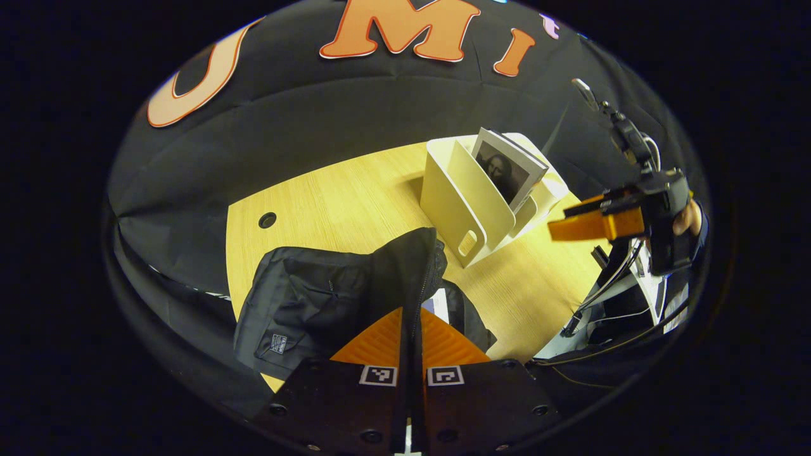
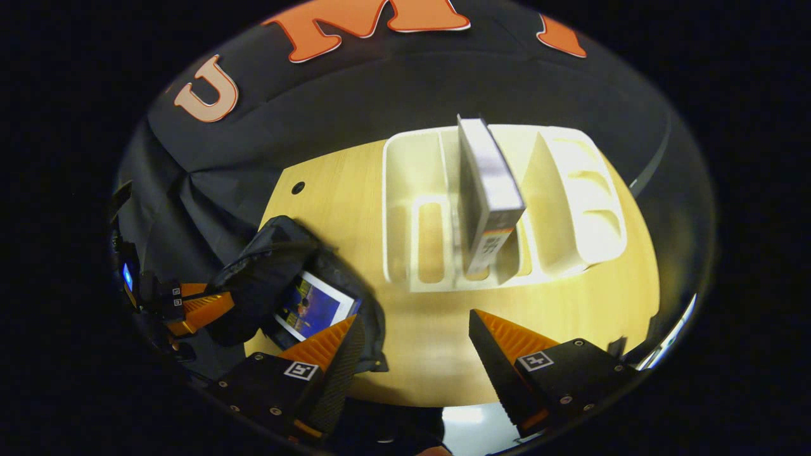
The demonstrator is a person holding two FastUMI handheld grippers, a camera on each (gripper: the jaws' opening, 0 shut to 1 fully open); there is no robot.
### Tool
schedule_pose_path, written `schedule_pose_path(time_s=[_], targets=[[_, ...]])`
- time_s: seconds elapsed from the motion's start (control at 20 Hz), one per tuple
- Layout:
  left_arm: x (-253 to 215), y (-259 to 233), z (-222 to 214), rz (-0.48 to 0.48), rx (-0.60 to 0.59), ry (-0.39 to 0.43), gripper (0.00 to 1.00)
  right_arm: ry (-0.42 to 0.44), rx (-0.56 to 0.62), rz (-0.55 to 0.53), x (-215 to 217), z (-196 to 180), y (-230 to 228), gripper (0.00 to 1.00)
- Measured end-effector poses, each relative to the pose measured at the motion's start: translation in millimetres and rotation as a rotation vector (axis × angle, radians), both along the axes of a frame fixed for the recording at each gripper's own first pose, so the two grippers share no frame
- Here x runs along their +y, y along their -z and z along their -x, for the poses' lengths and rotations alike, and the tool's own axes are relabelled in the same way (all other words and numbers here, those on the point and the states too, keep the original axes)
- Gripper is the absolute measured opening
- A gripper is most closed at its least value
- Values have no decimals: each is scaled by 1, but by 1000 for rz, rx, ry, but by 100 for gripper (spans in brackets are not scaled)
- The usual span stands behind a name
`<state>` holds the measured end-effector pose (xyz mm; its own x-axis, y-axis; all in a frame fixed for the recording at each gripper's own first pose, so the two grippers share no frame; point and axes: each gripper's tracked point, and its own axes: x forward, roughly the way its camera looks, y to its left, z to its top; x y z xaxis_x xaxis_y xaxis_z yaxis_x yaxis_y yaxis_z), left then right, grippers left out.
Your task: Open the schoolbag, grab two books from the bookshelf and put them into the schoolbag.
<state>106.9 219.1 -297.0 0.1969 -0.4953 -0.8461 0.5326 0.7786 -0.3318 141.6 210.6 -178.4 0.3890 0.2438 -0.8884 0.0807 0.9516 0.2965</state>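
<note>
The black cloth schoolbag [image 1: 317, 297] lies on the pale wooden table [image 1: 355, 196], near the front edge. Its mouth is open. In the right gripper view, a book with a blue picture on its cover [image 2: 313, 307] sits inside the bag's open top. So one book looks packed, and I think the job is about half done.

The left gripper [image 1: 410, 329] has its two fingers pressed together on the bag's zipped edge. It holds that flap up so the mouth stays wide. In the right gripper view it shows at the far left, at the side of the bag.

Behind the bag stands the cream plastic bookshelf with slots [image 2: 570, 196]. One more book, grey and white with a dark picture on its front [image 1: 507, 168], stands upright in a middle slot and leans a little.

The right gripper [image 2: 412, 342] hangs in the air above the table, between the bag and the shelf. Its fingers are spread wide apart with nothing in them. It points at the shelf, and the standing book is straight ahead of it. In the left gripper view, a hand [image 1: 687, 218] holds it up at the right, level with the shelf.

I think the next step is to fetch the second book. The right gripper needs to go forward, put one finger on each side of the book, squeeze, and lift it straight up out of its slot. The left one should keep the bag open.
</note>
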Motion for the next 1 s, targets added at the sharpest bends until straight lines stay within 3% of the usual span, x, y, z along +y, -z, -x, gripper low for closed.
schedule_pose_path(time_s=[0.2, 0.4, 0.6, 1.0], targets=[[1, 5, -2, -8, 20, -19, 4, -18, -36, 91, -45, -35, -28, 98], [5, 8, -6, -38, 18, -48, 4, -32, -12, 28, -45, -80, -36, 98], [6, 9, -3, -55, 28, -93, 4, -90, 28, 108, -62, -109, -11, 98], [15, 10, 6, -93, 54, -177, 4, -167, 143, 141, -61, -127, 43, 92]])
